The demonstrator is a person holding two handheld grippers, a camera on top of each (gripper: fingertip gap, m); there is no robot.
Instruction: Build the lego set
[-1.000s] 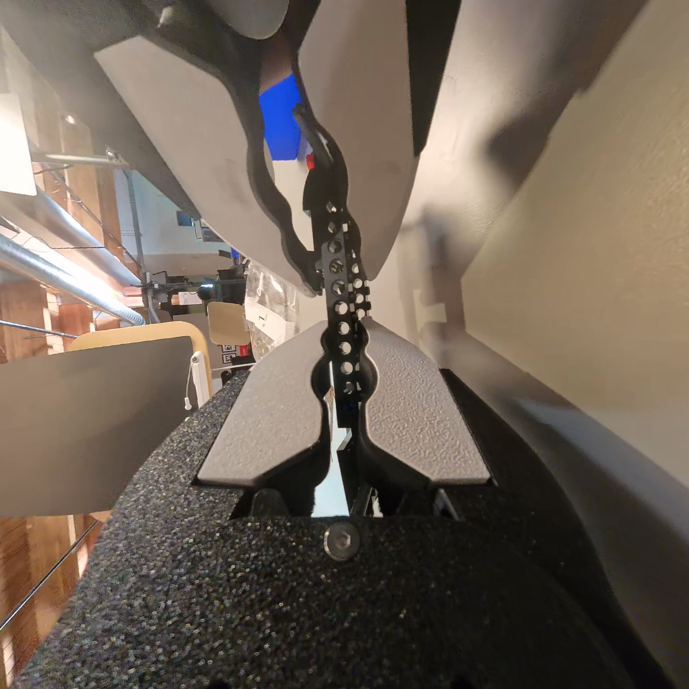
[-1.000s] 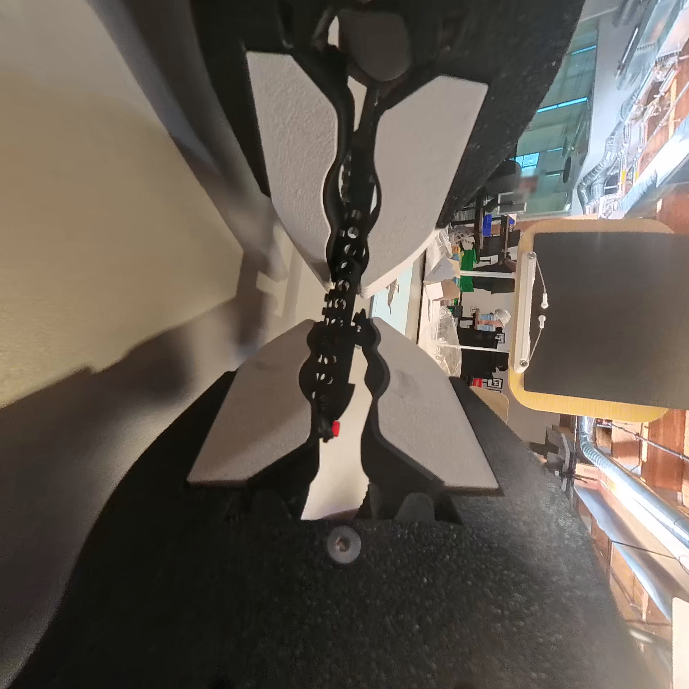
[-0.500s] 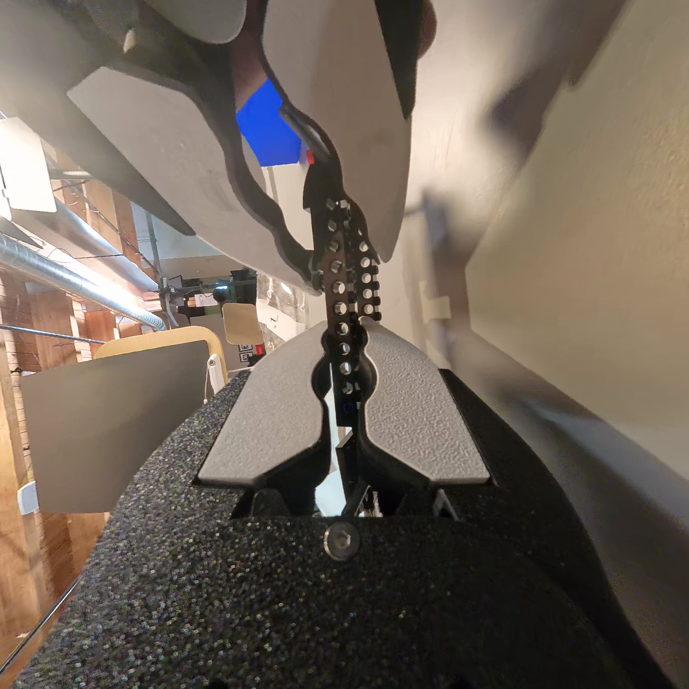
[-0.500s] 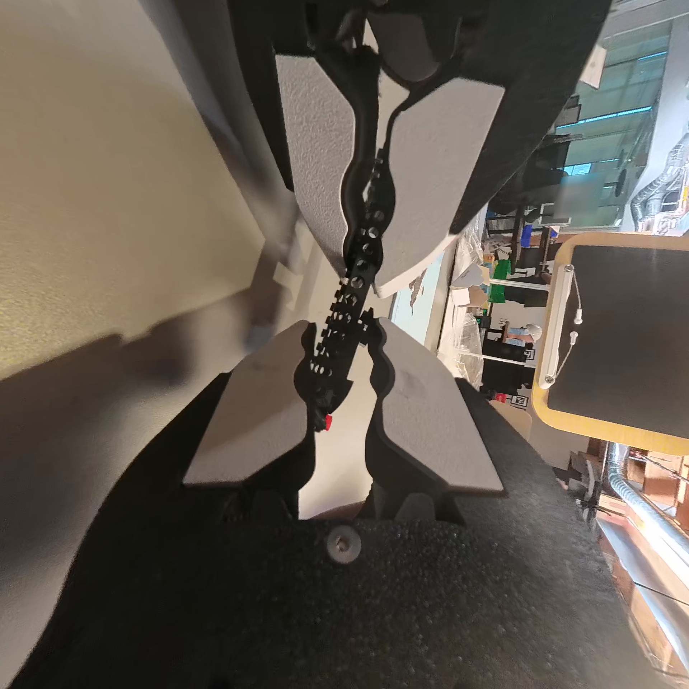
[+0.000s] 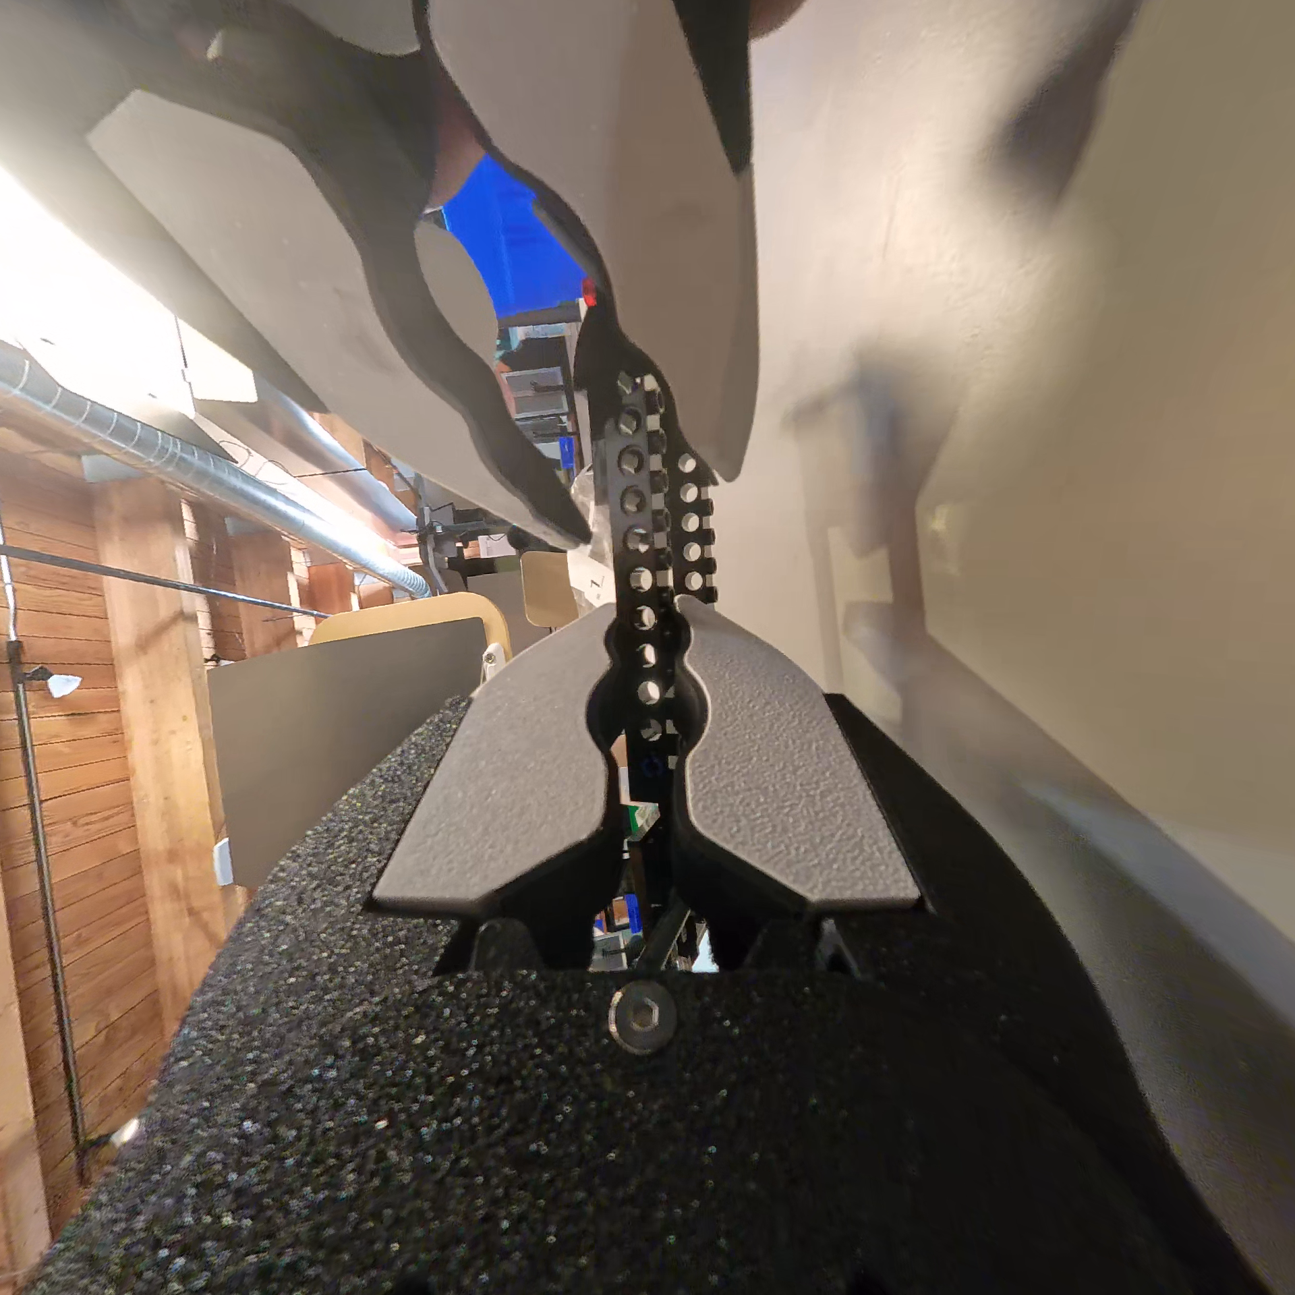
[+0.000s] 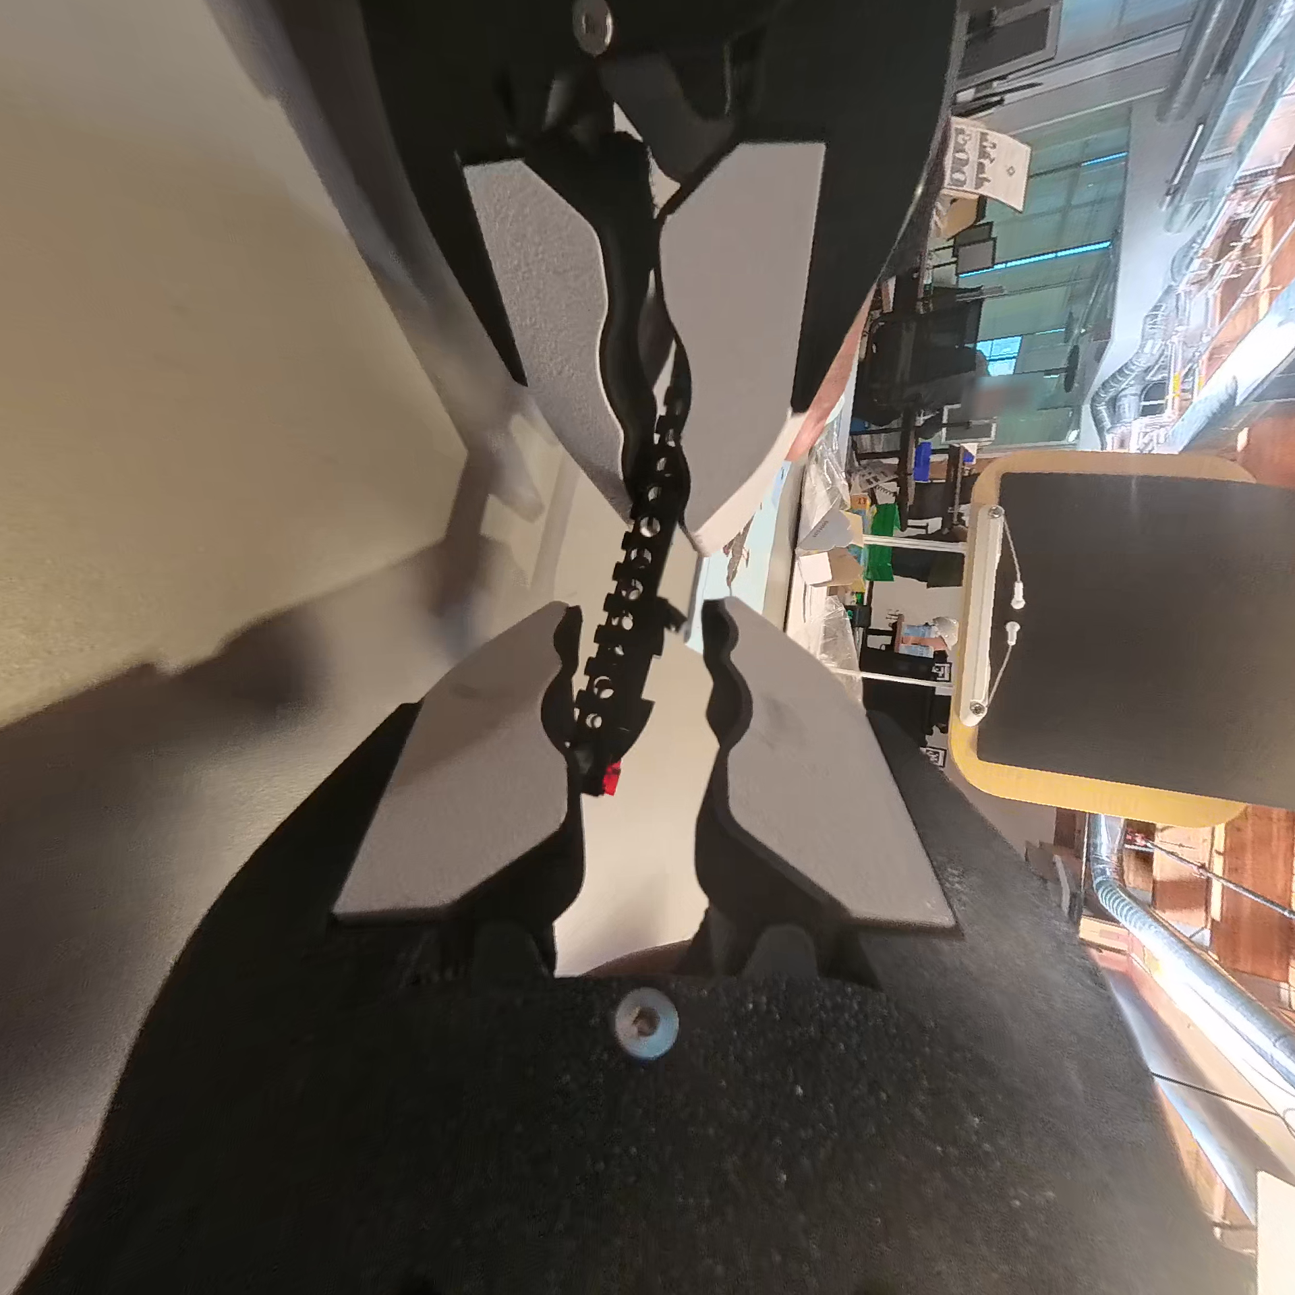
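A black studded beam assembly with round holes (image 5: 634, 504) hangs in the air between my two grippers, which face each other. My left gripper (image 5: 648, 617) is shut on one end of it; both pads press on the beam. The other end carries a small red piece (image 6: 611, 774) and lies between the fingers of my right gripper (image 6: 638, 610). That gripper is open. The beam (image 6: 610, 687) leans near its left finger, with a clear gap to its right finger (image 6: 736, 673). The left gripper also shows in the right wrist view (image 6: 662, 522), clamped on the beam.
A cream wall (image 5: 1051, 420) runs close along one side of both grippers. A dark panel with a wooden rim (image 6: 1135, 631) stands on the other side. Beyond are a metal duct (image 5: 175, 455), wood panelling (image 5: 70, 771) and cluttered tables (image 6: 841, 546). Only a small space, under 4 cm, lies between the two pairs of fingers.
My right gripper's jaws have spread apart and let go of the beam's red-tipped end. My left gripper has stayed shut on the beam, which has tilted a little.
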